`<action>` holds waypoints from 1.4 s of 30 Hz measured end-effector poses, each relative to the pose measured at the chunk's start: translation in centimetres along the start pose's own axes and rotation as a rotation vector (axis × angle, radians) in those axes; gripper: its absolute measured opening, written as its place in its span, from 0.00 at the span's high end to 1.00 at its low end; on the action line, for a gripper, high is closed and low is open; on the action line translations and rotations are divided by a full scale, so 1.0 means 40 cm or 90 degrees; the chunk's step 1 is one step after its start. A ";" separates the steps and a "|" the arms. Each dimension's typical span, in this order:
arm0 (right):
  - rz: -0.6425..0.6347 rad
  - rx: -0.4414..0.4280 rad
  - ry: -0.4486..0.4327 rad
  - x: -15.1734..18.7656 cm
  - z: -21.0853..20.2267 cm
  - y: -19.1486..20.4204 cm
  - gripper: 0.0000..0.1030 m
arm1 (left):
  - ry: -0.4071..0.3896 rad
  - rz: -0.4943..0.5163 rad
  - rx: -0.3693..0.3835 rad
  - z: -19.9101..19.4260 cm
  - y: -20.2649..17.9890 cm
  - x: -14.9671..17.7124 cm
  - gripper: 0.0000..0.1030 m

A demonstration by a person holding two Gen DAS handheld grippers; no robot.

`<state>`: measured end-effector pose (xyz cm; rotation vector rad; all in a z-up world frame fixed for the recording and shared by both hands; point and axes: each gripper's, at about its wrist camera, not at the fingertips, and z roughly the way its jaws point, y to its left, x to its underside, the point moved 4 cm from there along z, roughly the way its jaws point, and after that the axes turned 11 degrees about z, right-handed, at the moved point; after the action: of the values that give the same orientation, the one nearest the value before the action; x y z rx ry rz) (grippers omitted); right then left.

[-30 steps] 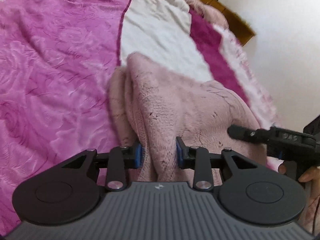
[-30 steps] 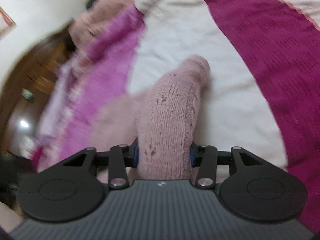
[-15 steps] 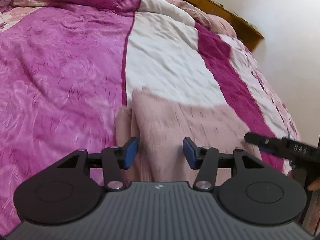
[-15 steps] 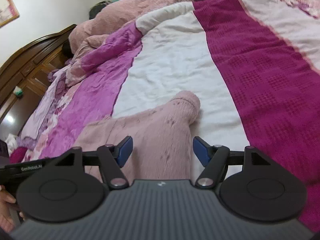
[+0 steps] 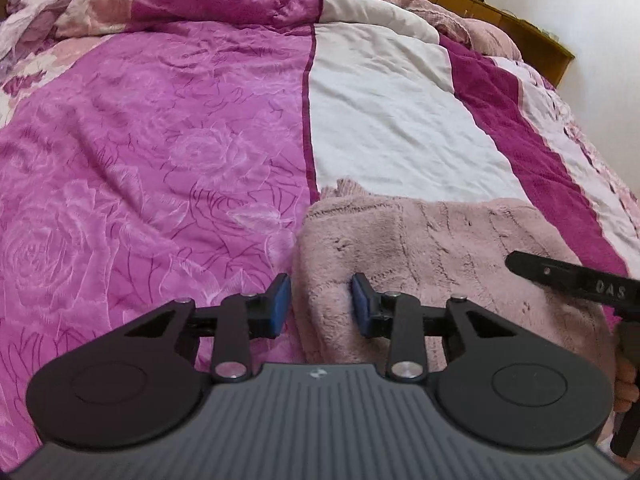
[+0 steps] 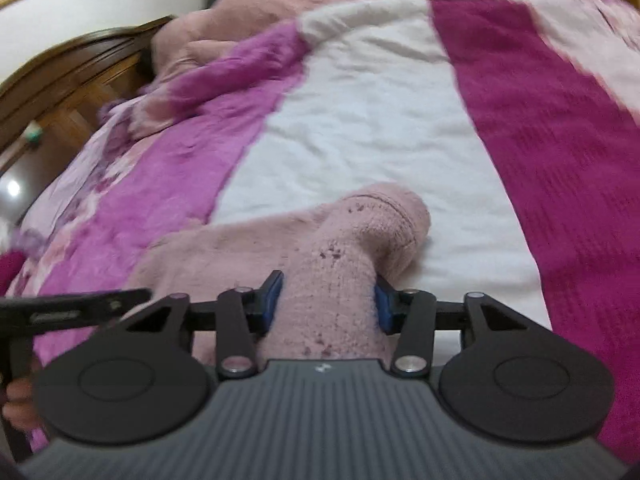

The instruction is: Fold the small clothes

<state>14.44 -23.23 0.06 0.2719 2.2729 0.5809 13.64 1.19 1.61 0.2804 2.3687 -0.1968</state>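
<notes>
A fluffy pale pink garment [image 5: 440,248] lies on the bed, spread across the lower middle of the left wrist view. My left gripper [image 5: 321,306] is closing on the garment's near left edge, and the fabric fills the gap between its blue pads. In the right wrist view the garment [image 6: 224,256] ends in a rounded knitted fold [image 6: 380,220]. My right gripper [image 6: 329,306] is closing around that fold, with both pads pressed into it. Each gripper's black finger shows at the side of the other's view.
The bedspread has a magenta floral panel [image 5: 140,160], a white panel [image 5: 392,128] and a dark magenta stripe [image 6: 560,160]. A pink blanket [image 6: 260,20] is bunched at the far end. Wooden furniture [image 6: 60,92] stands beside the bed. A person's hand [image 5: 626,384] shows at the right edge.
Both grippers opened off the pink garment half a second ago and have closed on it again. The garment, lifted before, now lies lower and flatter on the bed.
</notes>
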 end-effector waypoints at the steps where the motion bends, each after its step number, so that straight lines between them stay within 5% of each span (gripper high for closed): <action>1: 0.032 -0.008 0.005 -0.003 0.004 -0.018 0.46 | 0.001 0.003 -0.005 0.002 -0.002 -0.001 0.61; 10: 0.077 -0.005 -0.027 0.002 -0.118 0.002 0.45 | -0.013 0.001 -0.009 -0.100 -0.026 0.011 0.59; 15: 0.087 -0.036 -0.037 0.012 -0.215 0.022 0.44 | -0.010 -0.012 -0.007 -0.190 -0.051 0.054 0.37; 19: 0.066 -0.026 -0.036 0.055 -0.265 0.037 0.33 | -0.002 -0.002 -0.009 -0.241 -0.087 0.106 0.32; 27: 0.049 -0.011 0.006 0.178 -0.307 0.039 0.33 | 0.044 0.038 -0.017 -0.257 -0.162 0.214 0.31; 36: -0.086 0.114 0.007 0.292 -0.281 0.036 0.34 | 0.107 0.020 -0.031 -0.207 -0.193 0.278 0.31; 42: -0.026 0.152 0.010 0.313 -0.252 -0.016 0.35 | 0.127 0.036 -0.057 -0.176 -0.207 0.300 0.31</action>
<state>-1.51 -22.52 -2.00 0.3375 2.3588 0.2917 -1.62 -3.49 -1.09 0.3379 2.5550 -0.0367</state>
